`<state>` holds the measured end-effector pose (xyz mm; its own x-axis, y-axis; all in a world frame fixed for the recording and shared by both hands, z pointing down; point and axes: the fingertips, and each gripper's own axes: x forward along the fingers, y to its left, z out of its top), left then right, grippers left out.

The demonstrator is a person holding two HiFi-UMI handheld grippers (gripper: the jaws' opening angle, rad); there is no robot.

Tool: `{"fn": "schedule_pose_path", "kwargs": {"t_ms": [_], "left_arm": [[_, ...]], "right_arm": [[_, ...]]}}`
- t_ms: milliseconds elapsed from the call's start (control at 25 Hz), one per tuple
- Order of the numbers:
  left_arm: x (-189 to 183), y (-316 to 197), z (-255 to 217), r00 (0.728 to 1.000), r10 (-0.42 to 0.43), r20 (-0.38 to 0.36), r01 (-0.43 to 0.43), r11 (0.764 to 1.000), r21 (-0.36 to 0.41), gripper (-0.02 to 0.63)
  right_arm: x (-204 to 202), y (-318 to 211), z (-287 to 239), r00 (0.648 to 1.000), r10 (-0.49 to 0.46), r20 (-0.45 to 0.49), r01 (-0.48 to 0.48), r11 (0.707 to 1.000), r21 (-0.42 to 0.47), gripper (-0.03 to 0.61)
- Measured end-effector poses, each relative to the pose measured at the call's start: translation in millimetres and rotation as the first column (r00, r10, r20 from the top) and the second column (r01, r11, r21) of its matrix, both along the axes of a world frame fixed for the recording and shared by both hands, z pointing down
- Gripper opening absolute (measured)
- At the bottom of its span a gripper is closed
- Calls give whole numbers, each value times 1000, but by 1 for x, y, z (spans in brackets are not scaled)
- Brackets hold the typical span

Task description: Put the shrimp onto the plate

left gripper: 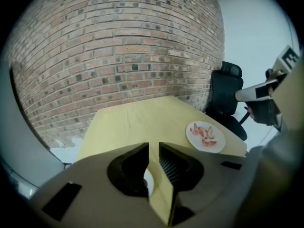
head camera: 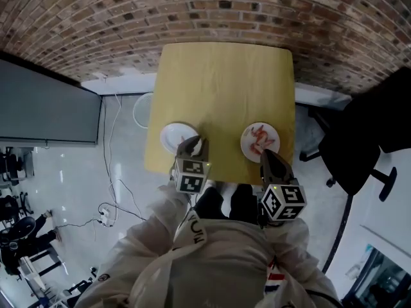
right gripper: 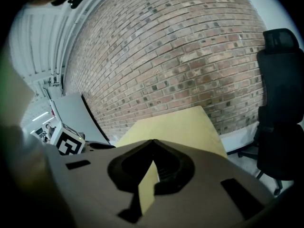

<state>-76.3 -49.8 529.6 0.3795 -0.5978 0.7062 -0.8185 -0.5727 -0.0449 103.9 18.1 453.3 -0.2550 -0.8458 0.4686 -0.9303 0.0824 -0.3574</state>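
Shrimp [head camera: 259,140], pink and curled, several of them piled together on the right-hand plate [head camera: 275,137], and that plate sits near the front right corner of the yellow table [head camera: 225,82]. The left gripper view picks them up too: shrimp [left gripper: 205,136] bunched in the middle of their plate [left gripper: 219,137], white rim showing all round, close to the table's [left gripper: 137,122] edge.

Over to the other side: a second white plate [head camera: 170,136] near the front left corner, well apart from the first. There's a faint pinkish mark on it, too small to call.

The left gripper [head camera: 194,141] hangs over the near edge of that second plate. Its own view shows the left gripper [left gripper: 153,146] with just a narrow slot between the jaws, nothing in it, only tabletop and a sliver of white plate [left gripper: 148,183] showing through.

The right gripper [head camera: 266,156] points at the near rim of the shrimp plate from the front edge of the table. In its own view the right gripper [right gripper: 153,141] has its tips pressed together, empty, the table [right gripper: 175,122] beyond.

Behind it all, a brick wall [head camera: 212,11], and a black office chair [head camera: 359,146] off to the right.
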Motion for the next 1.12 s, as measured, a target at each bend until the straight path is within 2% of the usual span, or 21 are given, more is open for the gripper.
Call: {"fn": "schedule_pose_path", "kwargs": {"t_ms": [160, 480, 1120], "left_arm": [[-30, 5, 1, 1000, -24, 1, 24, 999, -23, 63], [-79, 5, -6, 998, -52, -19, 52, 999, 12, 46], [-161, 20, -15, 994, -80, -70, 81, 997, 15, 31]], "right_arm": [[-26, 1, 0, 1000, -4, -1, 4, 1000, -1, 23], [-75, 2, -1, 1000, -19, -9, 19, 1000, 2, 23], [-157, 20, -10, 999, -9, -38, 10, 1000, 13, 23]]}}
